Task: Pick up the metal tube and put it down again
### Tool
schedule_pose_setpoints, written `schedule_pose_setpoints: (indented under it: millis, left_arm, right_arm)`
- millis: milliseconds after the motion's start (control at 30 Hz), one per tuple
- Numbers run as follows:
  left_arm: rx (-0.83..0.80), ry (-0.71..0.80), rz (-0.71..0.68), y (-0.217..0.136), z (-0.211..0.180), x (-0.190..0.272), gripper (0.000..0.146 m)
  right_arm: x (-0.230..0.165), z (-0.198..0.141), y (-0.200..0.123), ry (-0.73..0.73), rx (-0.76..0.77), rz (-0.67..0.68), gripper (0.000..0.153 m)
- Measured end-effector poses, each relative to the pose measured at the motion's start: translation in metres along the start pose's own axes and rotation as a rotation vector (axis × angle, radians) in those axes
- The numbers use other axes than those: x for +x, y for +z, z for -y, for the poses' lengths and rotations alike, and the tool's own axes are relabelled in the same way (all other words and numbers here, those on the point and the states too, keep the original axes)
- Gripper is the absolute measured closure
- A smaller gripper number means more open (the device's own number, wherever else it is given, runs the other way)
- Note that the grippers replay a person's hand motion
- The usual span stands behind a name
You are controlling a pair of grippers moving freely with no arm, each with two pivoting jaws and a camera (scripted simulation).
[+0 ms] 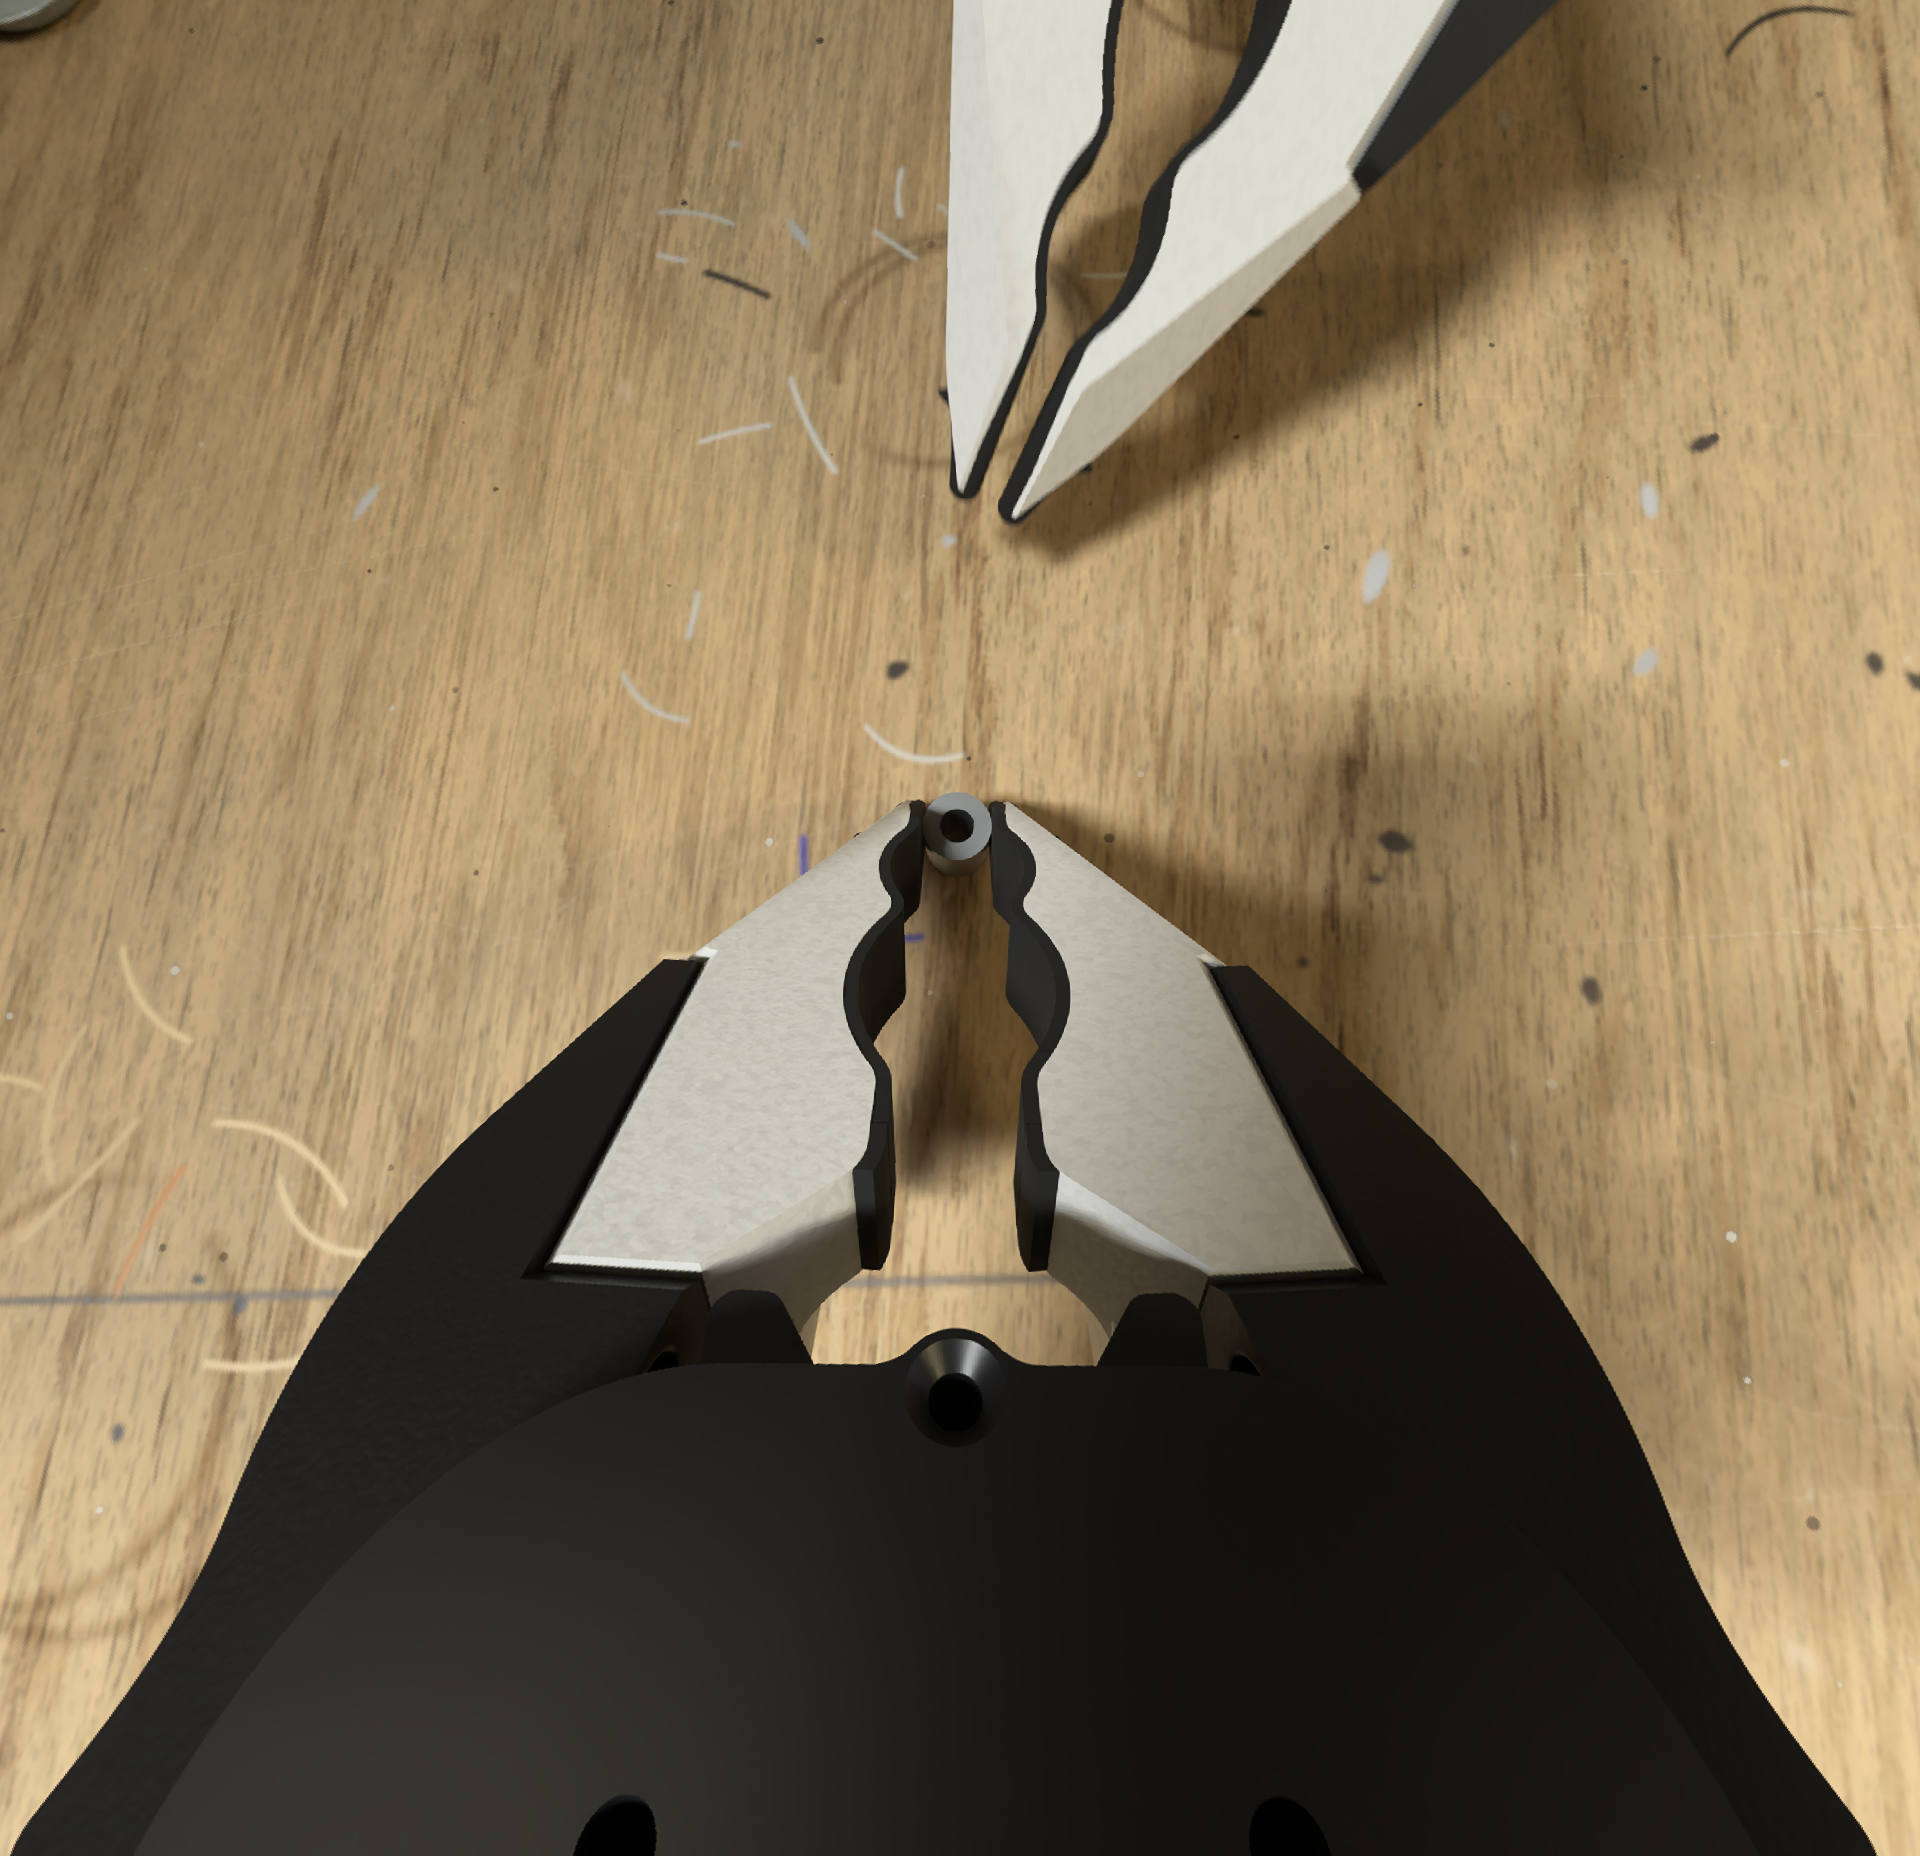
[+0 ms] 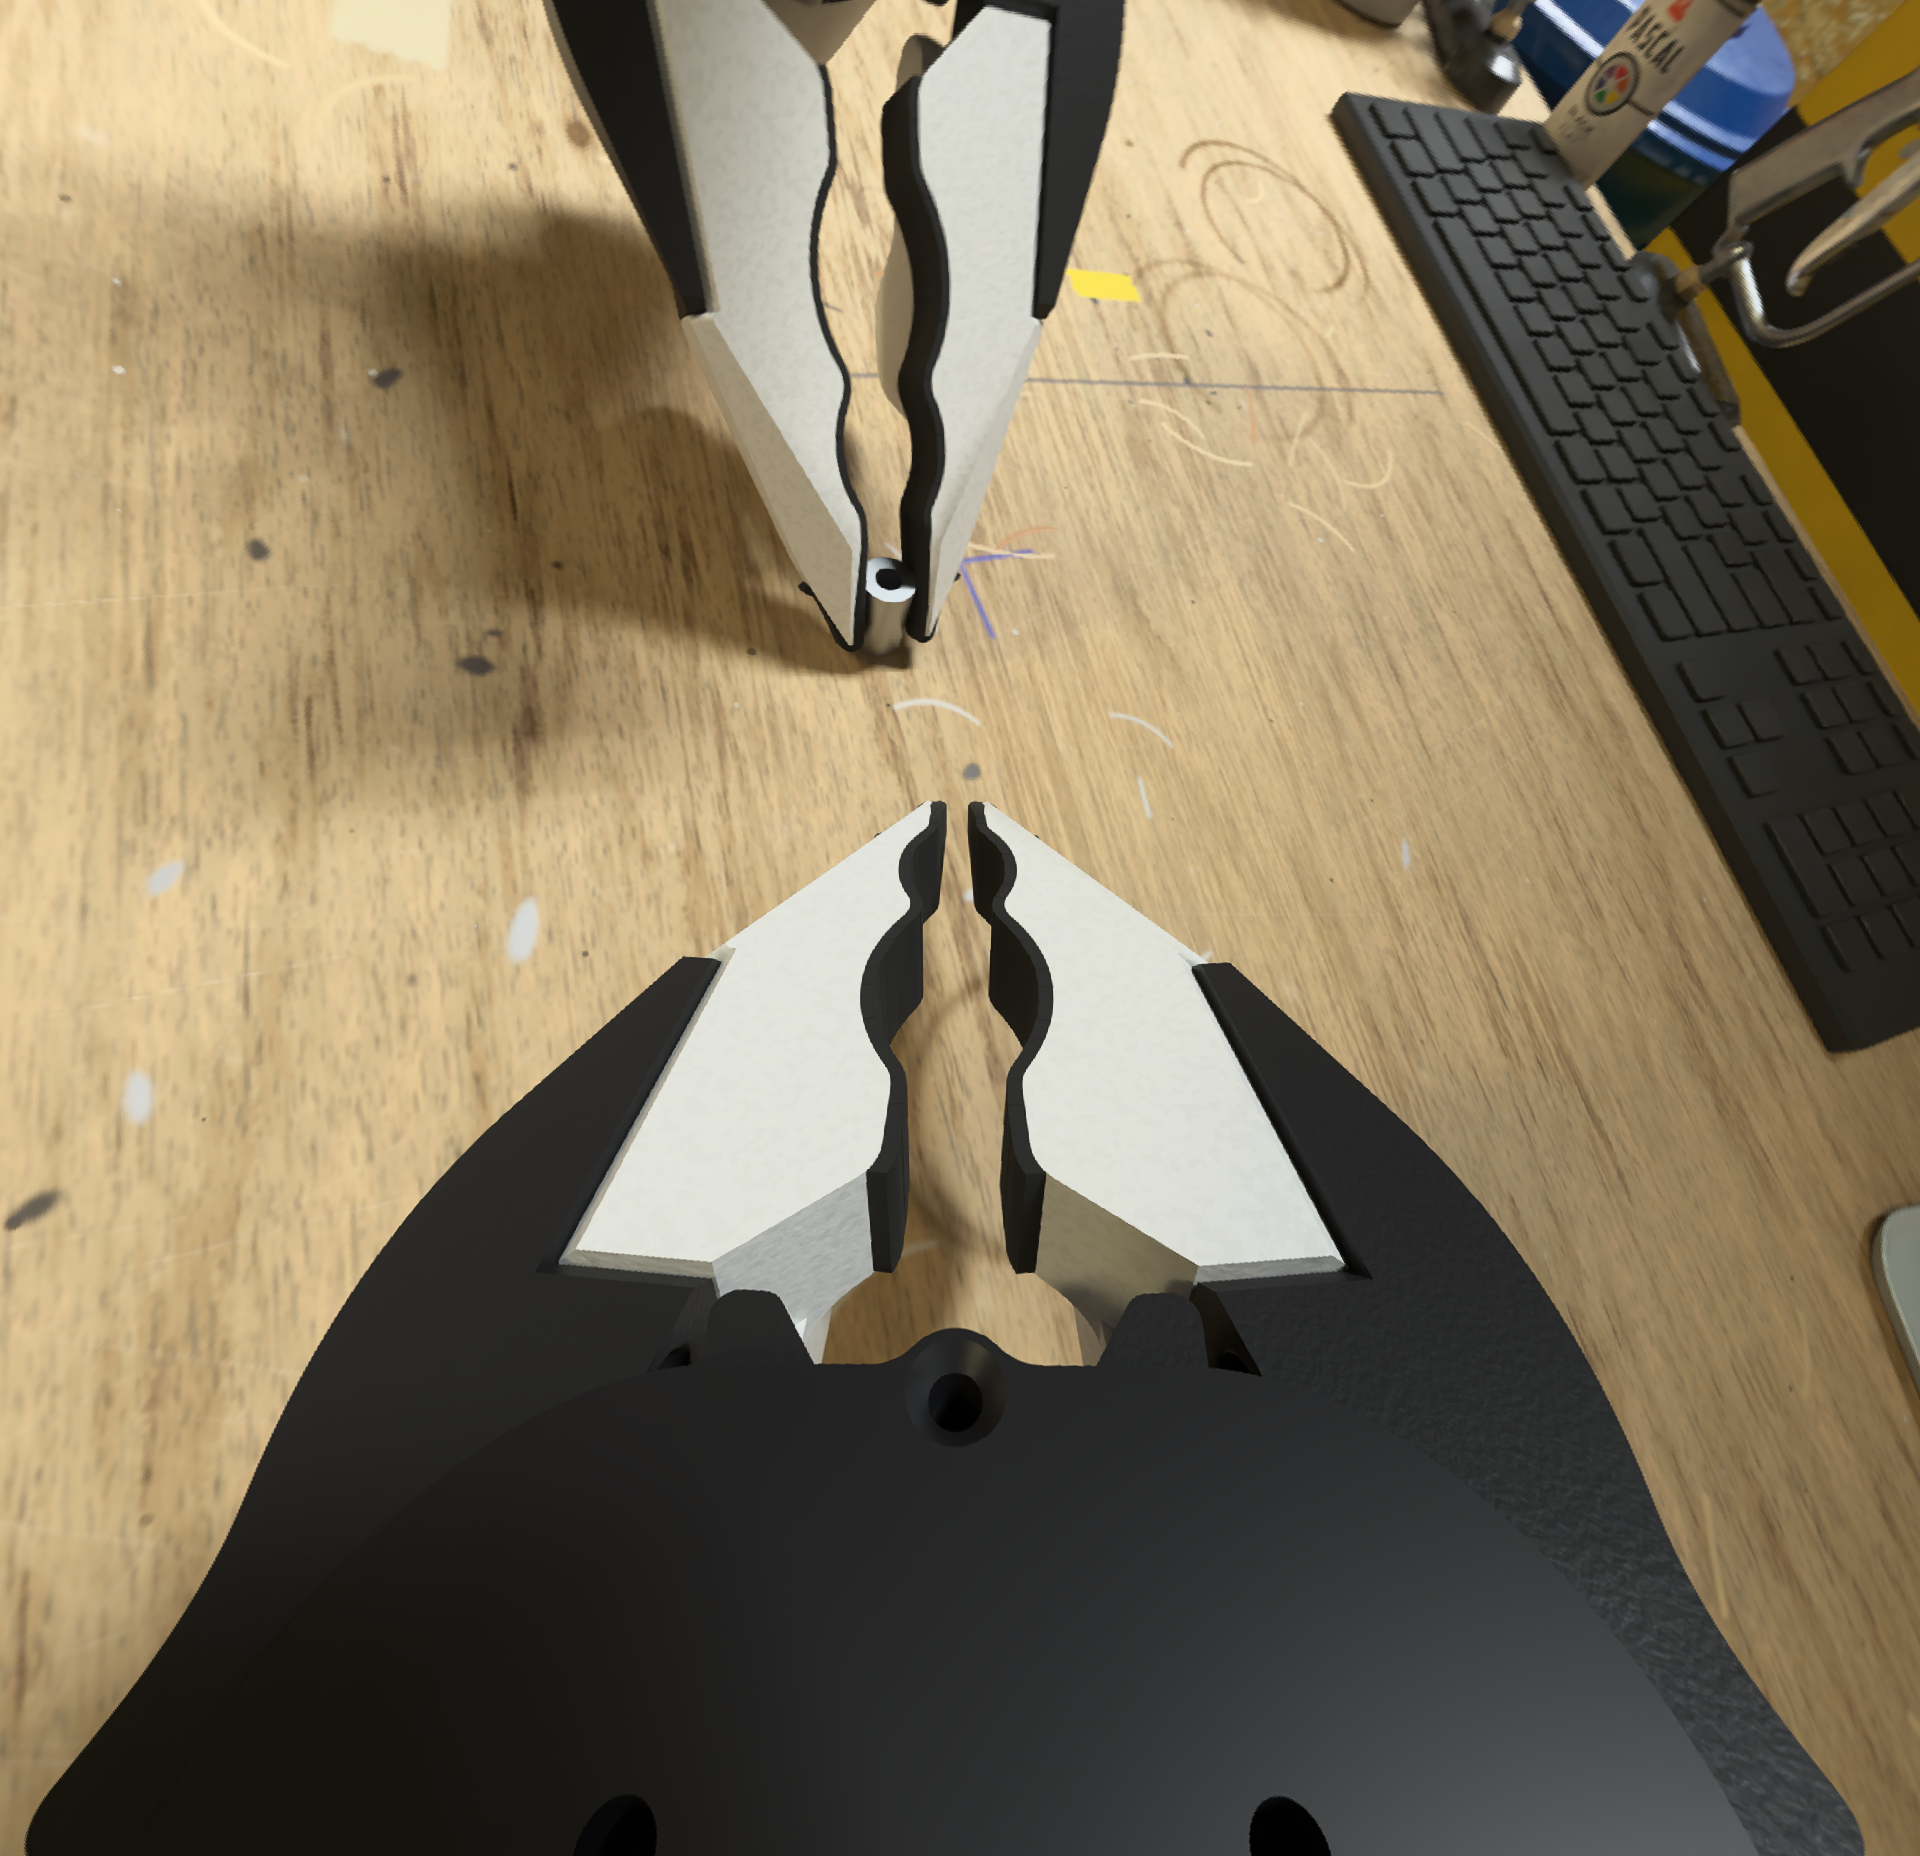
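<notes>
The metal tube is a short grey cylinder with a hole through it, standing upright between the tips of my left gripper. The left gripper is shut on it, low over the wooden bench. In the right wrist view the tube shows between the left gripper's fingertips, at or just above the wood. My right gripper is shut and empty, a short way in front of the tube, pointing at it. It shows in the left wrist view at the top, tips near the bench.
The wooden bench is scratched and paint-flecked. A black keyboard lies along the right. Behind it stand a spray can, a blue object and metal clamps. A grey object's edge shows at the right.
</notes>
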State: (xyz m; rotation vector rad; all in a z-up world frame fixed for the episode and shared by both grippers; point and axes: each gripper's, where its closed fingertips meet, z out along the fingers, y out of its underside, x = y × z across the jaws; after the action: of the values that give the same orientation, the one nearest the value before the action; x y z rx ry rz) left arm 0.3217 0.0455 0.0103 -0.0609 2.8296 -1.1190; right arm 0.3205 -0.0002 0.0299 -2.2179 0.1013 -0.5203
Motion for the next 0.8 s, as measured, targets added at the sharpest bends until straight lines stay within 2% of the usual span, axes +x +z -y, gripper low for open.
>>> schedule_pose_setpoints:
  millis: [67, 100, 167, 333, 500, 533, 567, 600, 800]
  left_arm:
    - [0.003, -0.012, -0.005, 0.000, 0.000, 0.000, 0.132]
    - [0.005, -0.017, -0.004, 0.001, -0.001, 0.000, 0.117]
    - [0.011, -0.025, -0.014, 0.001, -0.001, 0.001, 0.108]
    - [0.021, -0.022, -0.016, -0.004, -0.001, 0.001, 0.105]
    - [0.020, -0.015, -0.028, -0.006, -0.003, 0.002, 0.110]
    - [0.013, -0.011, -0.027, -0.005, -0.004, 0.002, 0.117]
    - [0.009, -0.007, -0.026, -0.005, -0.005, 0.002, 0.132]
    - [0.006, -0.003, -0.025, -0.005, -0.005, 0.002, 0.135]
    - [-0.002, -0.001, -0.029, -0.003, -0.007, 0.002, 0.135]
  right_arm:
    - [-0.002, -0.001, 0.007, -0.015, -0.029, 0.007, 0.150]
    - [-0.002, -0.003, 0.010, -0.020, -0.045, 0.010, 0.151]
    - [-0.003, -0.008, 0.014, -0.027, -0.078, 0.014, 0.152]
    - [-0.005, -0.004, 0.015, -0.023, -0.067, 0.020, 0.152]
    - [-0.003, -0.002, 0.020, -0.032, -0.089, 0.013, 0.152]
    - [-0.003, -0.002, 0.021, -0.028, -0.088, 0.017, 0.152]
    - [-0.002, -0.002, 0.022, -0.022, -0.089, 0.022, 0.152]
    - [-0.002, -0.001, 0.022, -0.021, -0.090, 0.026, 0.152]
    - [-0.004, 0.007, 0.025, -0.033, -0.073, 0.044, 0.152]
